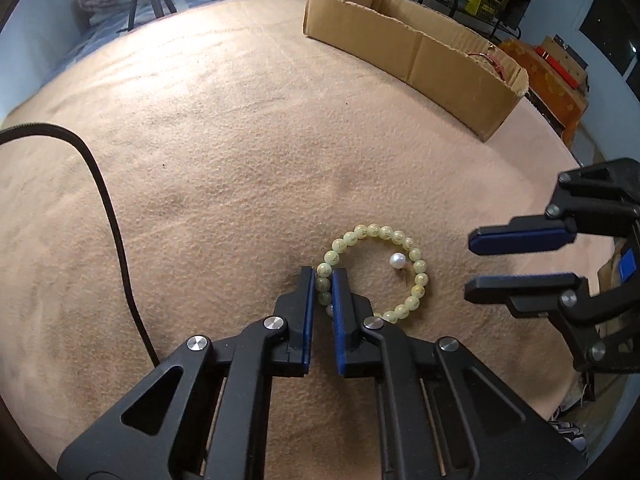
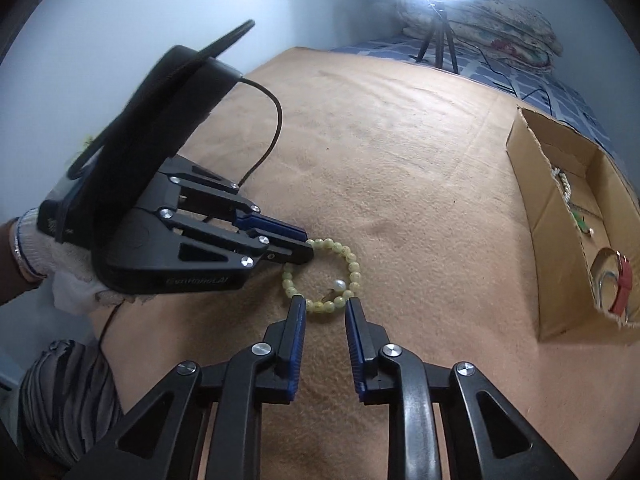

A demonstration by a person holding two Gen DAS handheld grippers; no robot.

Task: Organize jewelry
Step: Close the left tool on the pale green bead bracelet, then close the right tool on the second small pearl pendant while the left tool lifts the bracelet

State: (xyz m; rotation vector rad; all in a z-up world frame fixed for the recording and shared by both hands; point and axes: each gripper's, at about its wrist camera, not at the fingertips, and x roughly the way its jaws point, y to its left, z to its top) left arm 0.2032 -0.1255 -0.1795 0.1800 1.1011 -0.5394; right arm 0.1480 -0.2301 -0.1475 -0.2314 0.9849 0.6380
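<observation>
Tan blanket (image 1: 240, 140): left gripper (image 1: 323, 280) jaws seemingly around bead bracelet (image 1: 376, 232).

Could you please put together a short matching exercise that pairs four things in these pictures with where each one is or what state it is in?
Things:
1. bead bracelet
2. pearl earring
3. red watch
4. right gripper

Places or states:
A. lying in the cardboard box
B. open, holding nothing
C. gripped on one side by the left gripper
D. resting on the blanket inside a ring of beads

Right pairs: 1-C, 2-D, 3-A, 4-B
</observation>
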